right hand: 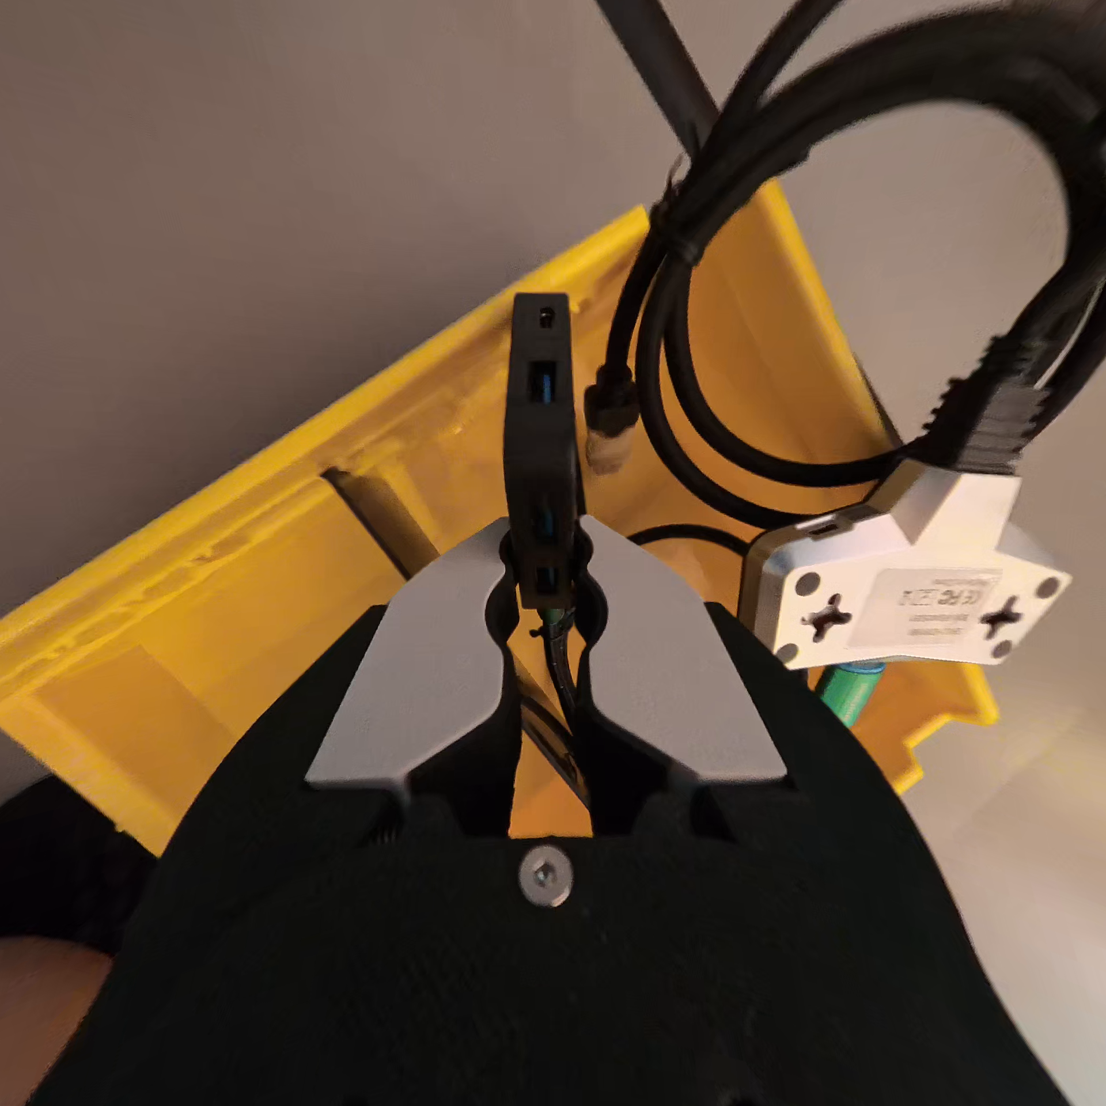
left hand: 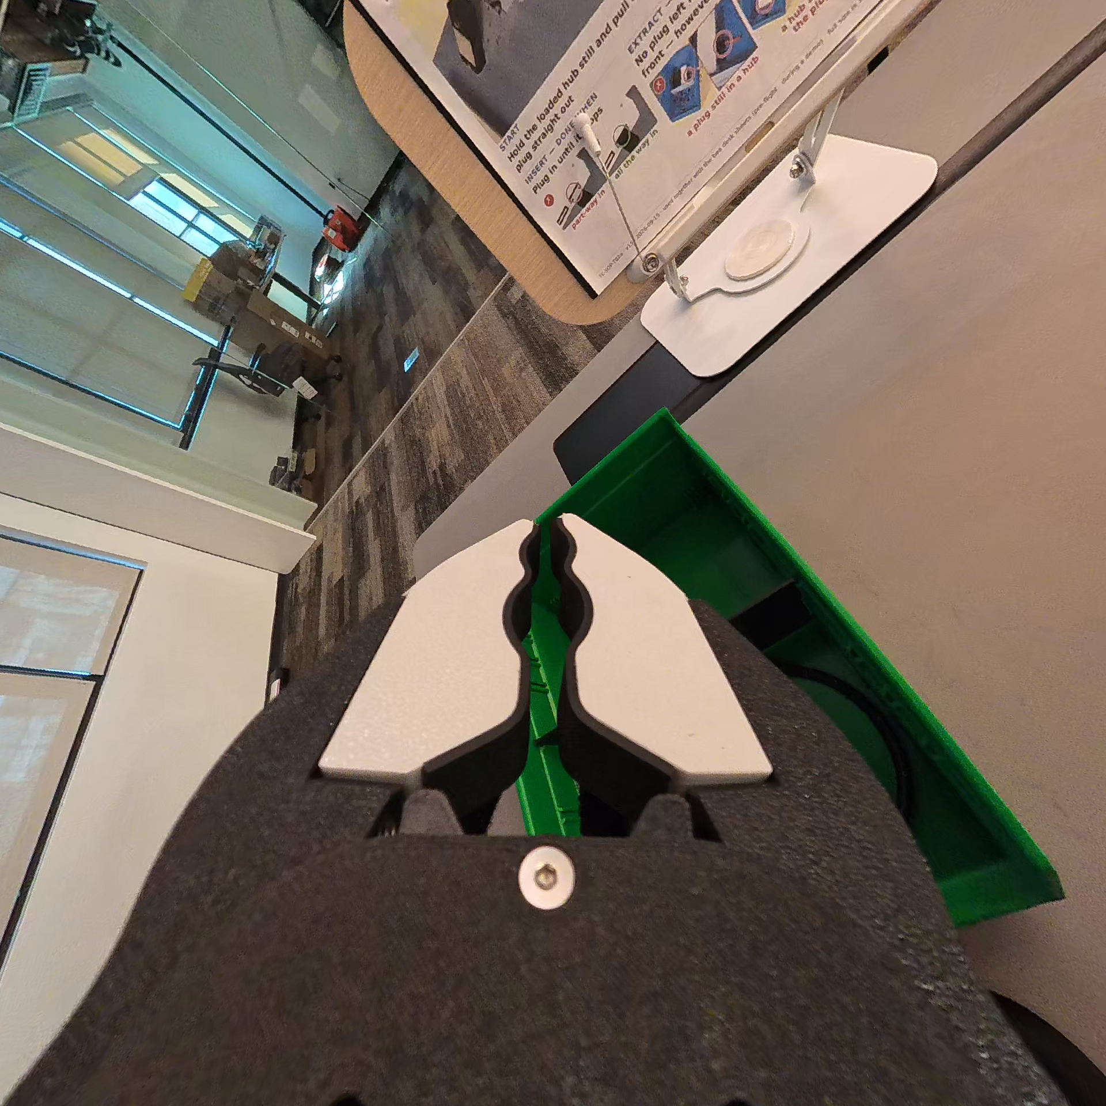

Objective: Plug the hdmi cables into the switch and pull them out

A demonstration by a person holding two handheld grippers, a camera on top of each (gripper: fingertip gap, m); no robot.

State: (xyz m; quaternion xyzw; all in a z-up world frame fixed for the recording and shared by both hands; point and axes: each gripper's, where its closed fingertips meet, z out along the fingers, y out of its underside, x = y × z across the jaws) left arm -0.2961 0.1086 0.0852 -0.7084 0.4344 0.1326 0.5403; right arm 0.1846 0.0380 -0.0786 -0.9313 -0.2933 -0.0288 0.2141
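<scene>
In the right wrist view my right gripper (right hand: 543,538) is shut on the lower end of a slim black hub (right hand: 540,431) with blue ports, held upright over a yellow tray (right hand: 251,538). A thin black lead runs down from the hub between the fingers. To the right a white switch box (right hand: 898,586) lies underside up, with a black ribbed plug (right hand: 993,431) in it. Coiled black cables (right hand: 748,197) loop above the tray, and one loose plug end (right hand: 610,419) hangs beside the hub. In the left wrist view my left gripper (left hand: 547,526) is shut on the wall of a green tray (left hand: 838,628).
A green cylinder (right hand: 850,688) shows under the switch box. In the left wrist view an instruction sheet (left hand: 598,119) stands on a white stand (left hand: 808,239) at the grey table's (left hand: 957,479) edge. Carpeted floor and an office chair (left hand: 269,365) lie beyond. A black sleeve (right hand: 54,868) shows at lower left. The gap from one gripper's tips to the other's is roughly 50 cm. Measured from the fingertips, the black ribbed plug (right hand: 993,431) is 11 cm or so from the right gripper and 55 cm from the left.
</scene>
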